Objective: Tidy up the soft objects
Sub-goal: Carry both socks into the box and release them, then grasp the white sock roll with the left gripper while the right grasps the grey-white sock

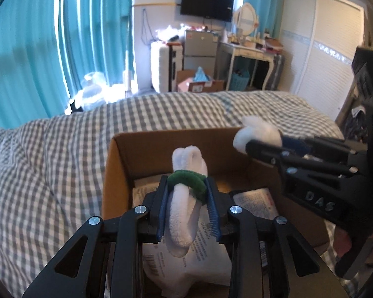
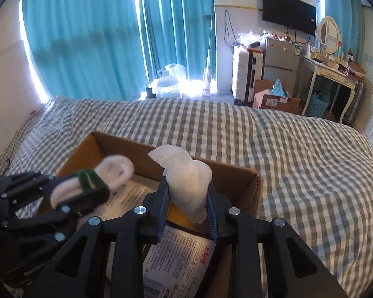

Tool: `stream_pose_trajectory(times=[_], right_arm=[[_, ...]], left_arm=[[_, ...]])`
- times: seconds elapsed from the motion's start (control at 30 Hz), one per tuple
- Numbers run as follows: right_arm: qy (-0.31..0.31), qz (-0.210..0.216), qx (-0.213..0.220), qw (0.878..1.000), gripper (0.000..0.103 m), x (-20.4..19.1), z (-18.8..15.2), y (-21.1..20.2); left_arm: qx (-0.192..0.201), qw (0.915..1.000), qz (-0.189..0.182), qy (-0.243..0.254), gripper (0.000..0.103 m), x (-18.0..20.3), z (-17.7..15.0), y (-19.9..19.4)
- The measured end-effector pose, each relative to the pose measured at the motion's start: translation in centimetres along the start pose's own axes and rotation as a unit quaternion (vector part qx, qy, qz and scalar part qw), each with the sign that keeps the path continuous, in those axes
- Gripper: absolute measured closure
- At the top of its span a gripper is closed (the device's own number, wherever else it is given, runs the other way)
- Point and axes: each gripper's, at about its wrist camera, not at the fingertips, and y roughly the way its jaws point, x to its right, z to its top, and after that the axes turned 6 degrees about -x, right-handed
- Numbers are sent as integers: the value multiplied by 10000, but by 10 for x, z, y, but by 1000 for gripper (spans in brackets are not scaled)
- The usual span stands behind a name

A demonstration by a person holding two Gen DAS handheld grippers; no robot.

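My left gripper (image 1: 187, 186) is shut on a rolled white sock with a green cuff (image 1: 184, 203) and holds it above the open cardboard box (image 1: 116, 168). It also shows in the right wrist view (image 2: 87, 191) with the same sock (image 2: 114, 171). My right gripper (image 2: 187, 191) is shut on a plain white sock (image 2: 189, 181) above the box (image 2: 236, 178). In the left wrist view the right gripper (image 1: 251, 146) holds that white sock (image 1: 256, 134) over the box's far right corner.
White printed packets (image 1: 211, 255) lie inside the box, also seen in the right wrist view (image 2: 179, 260). The box sits on a grey checked bedspread (image 2: 298, 161). Beyond the bed are teal curtains (image 2: 87, 37), a white suitcase (image 2: 246, 74) and a dressing table (image 2: 333, 74).
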Motion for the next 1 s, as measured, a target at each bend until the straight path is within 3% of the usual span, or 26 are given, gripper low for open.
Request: stream_pose_trajectory(times=[0.07,0.1,0.13,0.2,0.3,0.4,0.53,0.8,0.9,1.0], right_arm=[[0,-25,129,9999,62,0,0,-7],[22,-37,211,9998,53,1,1,-12],[72,-63,294,9995,42,1,2,-19],[184,-77,424,9989,34,2,4,-35],[268,-176,566,9979,30,2,6,-66],[198,-336,692,9968,18,-4,4,-103],[139,-515,917,9944,8,-16,-1,-166],[-125,-556,1290,9900,0,-48,-21,-287],[-403,-481,1378,9885,0,-60,-40,-314],[-537,-364,1344,9888,0,-68,-64,-322]], left_arm=[[-12,10000,38,59,67,2,-1,0],[26,9999,82,86,64,4,-1,-2],[50,9999,105,111,58,6,-2,-4],[115,9996,182,160,44,10,-3,-12],[346,9990,263,143,36,13,-3,-34],[536,9982,244,56,34,11,-4,-65],[787,9963,313,120,21,18,-4,-117],[1384,9883,616,194,19,28,-18,-234],[1537,9855,686,226,19,32,-33,-266],[1502,9873,507,90,19,33,-51,-282]])
